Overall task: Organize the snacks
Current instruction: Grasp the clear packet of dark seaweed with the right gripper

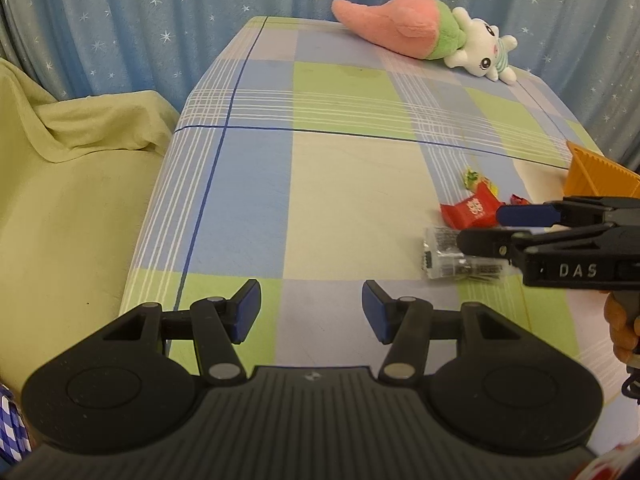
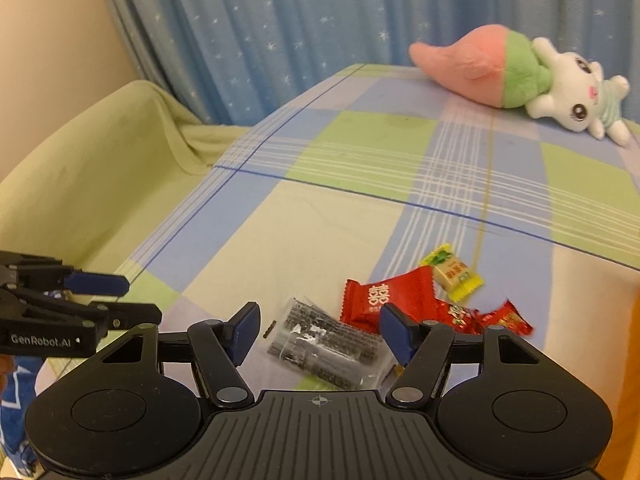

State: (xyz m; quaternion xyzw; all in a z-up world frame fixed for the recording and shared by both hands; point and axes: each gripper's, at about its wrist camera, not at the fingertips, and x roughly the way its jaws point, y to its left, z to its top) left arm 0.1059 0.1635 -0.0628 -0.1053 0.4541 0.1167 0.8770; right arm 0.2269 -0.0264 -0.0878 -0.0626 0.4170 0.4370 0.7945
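Right wrist view: low in the frame's centre, a clear crinkly packet with black print (image 2: 326, 344) lies on the checked cloth (image 2: 320, 220) between the right gripper's (image 2: 318, 330) parted, untouching jaws, red wrappers (image 2: 386, 294) behind. Left gripper (image 1: 311, 312), half open, holds nothing.

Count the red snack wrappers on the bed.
3: a large red packet, and two small red candies to its right. More may hide behind the right gripper.
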